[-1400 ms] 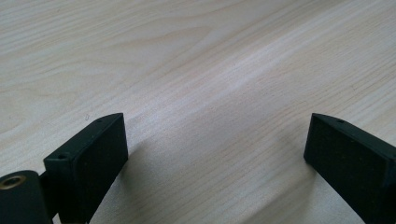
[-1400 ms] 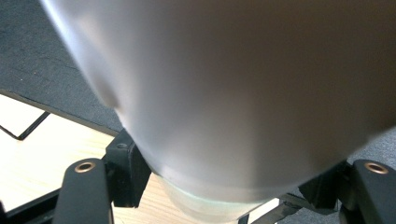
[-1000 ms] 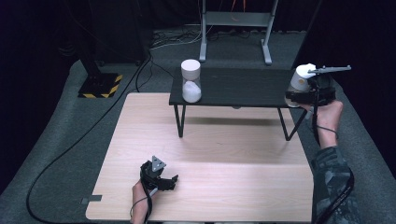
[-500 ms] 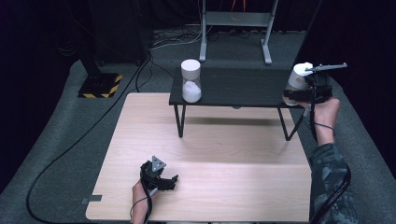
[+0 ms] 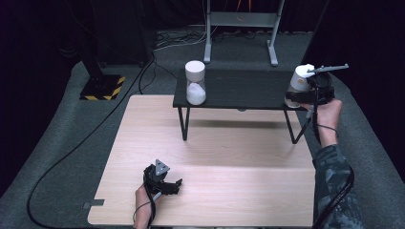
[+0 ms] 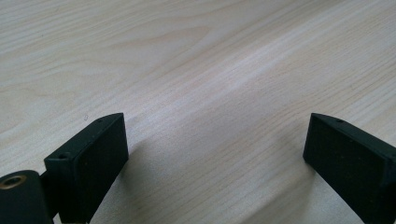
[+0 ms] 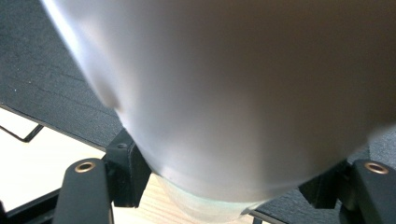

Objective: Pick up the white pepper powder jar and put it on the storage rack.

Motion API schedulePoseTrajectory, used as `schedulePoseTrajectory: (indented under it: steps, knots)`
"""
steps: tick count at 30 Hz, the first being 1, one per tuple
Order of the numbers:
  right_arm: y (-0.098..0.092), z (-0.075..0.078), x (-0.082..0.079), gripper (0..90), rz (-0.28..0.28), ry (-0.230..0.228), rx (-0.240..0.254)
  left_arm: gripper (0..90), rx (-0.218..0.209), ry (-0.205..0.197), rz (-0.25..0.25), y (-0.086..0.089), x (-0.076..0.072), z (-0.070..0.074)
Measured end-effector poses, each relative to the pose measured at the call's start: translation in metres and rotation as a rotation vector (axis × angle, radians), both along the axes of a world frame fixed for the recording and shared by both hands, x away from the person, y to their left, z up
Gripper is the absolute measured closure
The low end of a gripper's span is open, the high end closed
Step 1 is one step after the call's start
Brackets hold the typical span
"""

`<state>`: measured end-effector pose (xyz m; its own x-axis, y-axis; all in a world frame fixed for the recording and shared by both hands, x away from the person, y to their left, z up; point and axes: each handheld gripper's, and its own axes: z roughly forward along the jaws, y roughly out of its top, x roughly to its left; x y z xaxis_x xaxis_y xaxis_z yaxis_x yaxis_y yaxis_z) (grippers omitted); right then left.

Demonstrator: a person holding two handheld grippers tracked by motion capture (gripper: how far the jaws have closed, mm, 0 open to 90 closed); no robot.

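Observation:
A white hourglass (image 5: 195,83) stands upright at the left end of a low black shelf (image 5: 243,88), sand heaped in its lower bulb. A second white hourglass (image 5: 300,78) leans at the shelf's right end, with my right gripper (image 5: 299,95) shut on its lower part. In the right gripper view its frosted body (image 7: 224,84) bulges between the jaws of the right gripper (image 7: 229,186). Low at the near left my left gripper (image 5: 171,183) rests on the pale wooden table (image 5: 229,143). The left gripper (image 6: 215,158) stands open, with bare wood between its jaws.
The black shelf stands on thin legs at the far edge of the wooden table. Behind it is a grey metal stand (image 5: 241,19). A black and yellow striped base (image 5: 102,86) and a long cable (image 5: 71,148) lie on the grey floor at the left.
My right gripper has shifted slightly to the left with the tilted hourglass in it. The left gripper has kept still.

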<state>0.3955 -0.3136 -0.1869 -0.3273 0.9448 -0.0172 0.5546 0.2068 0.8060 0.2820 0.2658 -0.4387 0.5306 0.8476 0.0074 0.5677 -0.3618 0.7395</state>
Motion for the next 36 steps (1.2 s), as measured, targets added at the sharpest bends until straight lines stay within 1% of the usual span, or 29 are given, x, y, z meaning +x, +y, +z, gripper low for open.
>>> schedulePoseTrajectory:
  steps: [16, 28, 33, 36]
  knots:
    - [0.009, 0.0, 0.007, 30.0, 0.016, 0.005, -0.012, 6.5, 0.002, -0.001, -0.001, 0.0, 0.0, 0.0]
    - [0.011, -0.004, 0.014, 30.0, 0.012, 0.017, -0.017, 6.6, 0.006, -0.002, -0.007, 0.0, 0.0, 0.0]
    - [0.008, -0.008, 0.014, 30.1, 0.009, 0.015, 0.005, 6.6, 0.003, -0.003, -0.005, 0.0, 0.0, 0.0]
    - [0.007, -0.01, 0.013, 30.1, 0.009, 0.005, 0.011, 6.6, 0.007, -0.003, -0.007, 0.0, 0.0, 0.0]
